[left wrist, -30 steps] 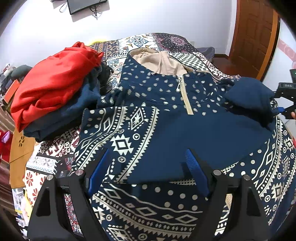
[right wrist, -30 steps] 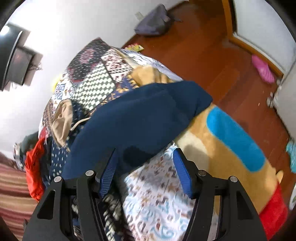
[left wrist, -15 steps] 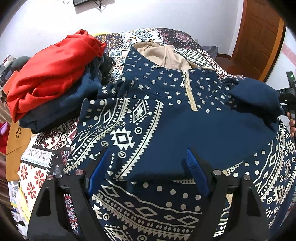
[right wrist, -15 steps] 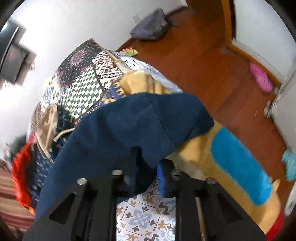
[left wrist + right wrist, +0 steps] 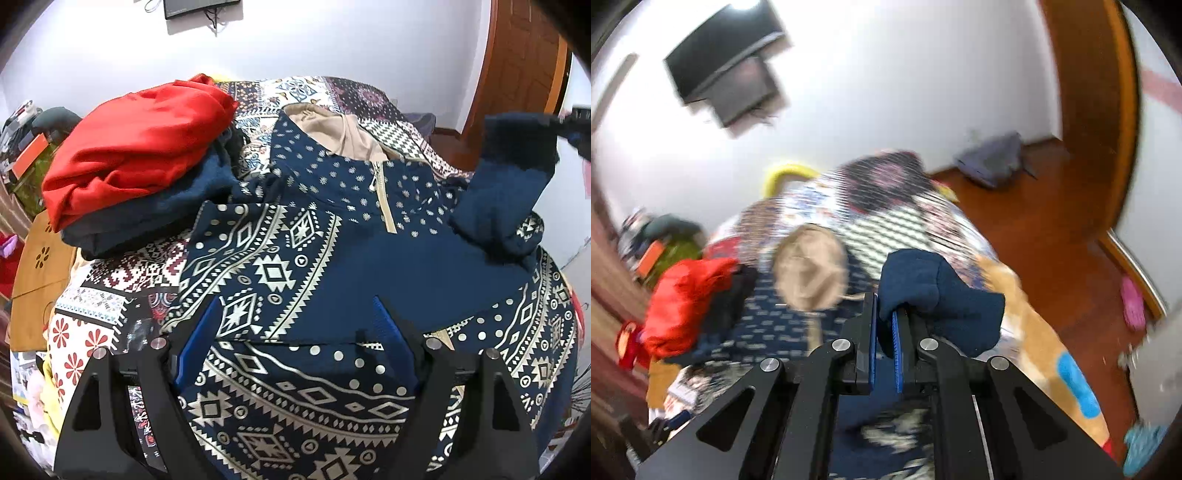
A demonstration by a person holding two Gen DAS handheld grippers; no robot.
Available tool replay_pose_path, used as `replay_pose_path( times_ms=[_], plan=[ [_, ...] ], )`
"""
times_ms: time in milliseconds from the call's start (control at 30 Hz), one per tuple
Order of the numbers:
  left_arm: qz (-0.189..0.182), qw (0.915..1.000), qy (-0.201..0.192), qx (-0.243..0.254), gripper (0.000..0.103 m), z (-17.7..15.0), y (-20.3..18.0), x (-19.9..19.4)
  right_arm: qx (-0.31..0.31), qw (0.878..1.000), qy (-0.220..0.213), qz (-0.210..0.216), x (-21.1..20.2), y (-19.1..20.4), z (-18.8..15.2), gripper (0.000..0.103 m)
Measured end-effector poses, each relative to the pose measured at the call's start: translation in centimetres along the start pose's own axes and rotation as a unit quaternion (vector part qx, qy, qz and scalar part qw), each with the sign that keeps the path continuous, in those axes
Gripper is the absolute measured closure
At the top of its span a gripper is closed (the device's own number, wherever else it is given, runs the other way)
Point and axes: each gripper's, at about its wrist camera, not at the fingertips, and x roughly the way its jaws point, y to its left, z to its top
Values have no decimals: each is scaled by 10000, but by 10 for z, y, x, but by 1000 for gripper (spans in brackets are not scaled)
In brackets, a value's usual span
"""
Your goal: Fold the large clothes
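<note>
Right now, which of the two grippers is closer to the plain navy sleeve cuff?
Right. The right gripper is shut on the sleeve cuff, holding it up. The left gripper hangs open over the patterned hoodie, away from the cuff.

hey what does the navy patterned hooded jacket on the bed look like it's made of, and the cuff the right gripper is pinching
Navy patterned hooded jacket: looks like a smooth, matte woven fabric, since the cream print sits crisp and flat; it could be a synthetic shell, but I can't confirm that. Its hood lining looks like soft beige cloth. Plain navy cuff, clamped in the right gripper: thicker and fuzzy, probably a fleece or knit inner face.
</note>
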Motion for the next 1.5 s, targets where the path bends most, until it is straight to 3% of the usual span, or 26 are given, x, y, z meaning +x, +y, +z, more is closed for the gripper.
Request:
replay_pose_path(
  times_ms=[200, 433, 667, 767, 867, 933, 1067, 1267, 1333, 1400, 1500],
  plan=[
    [-77, 9996, -216, -177, 21, -7, 18, -19, -521, 9943, 585, 729, 23, 84, -5, 96],
    [-25, 9990, -311, -336, 21, -23, 51, -35, -1417, 9745, 1505, 878, 86, 167, -57, 96],
    [84, 9970, -166, -754, 21, -43, 94, -36, -1640, 9501, 2458, 995, 122, 199, -108, 96],
    [157, 9959, -82, -884, 21, -49, 106, -33, -1766, 9342, 2942, 981, 133, 209, -130, 96],
    [151, 9951, -7, -979, 21, -52, 111, -30, -2042, 9081, 3562, 821, 141, 218, -150, 92],
    [111, 9947, 31, -1018, 21, -52, 111, -27, -2271, 8986, 3668, 797, 139, 221, -160, 92],
    [56, 9957, 37, -920, 21, -48, 100, -27, -2547, 9012, 3409, 827, 120, 224, -158, 92],
    [96, 9988, 74, -474, 21, -36, 70, -24, -2414, 9318, 2590, 800, 70, 195, -115, 89],
    [34, 9995, 68, -292, 21, -29, 56, -23, -2416, 9414, 2260, 661, 53, 178, -100, 84],
    [-131, 9998, 70, -107, 21, -21, 43, -20, -2330, 9502, 2001, 533, 37, 157, -85, 71],
    [-190, 9994, 140, 235, 21, -9, 20, -11, -2064, 9652, 1577, 303, 16, 124, -65, 64]
  ],
)
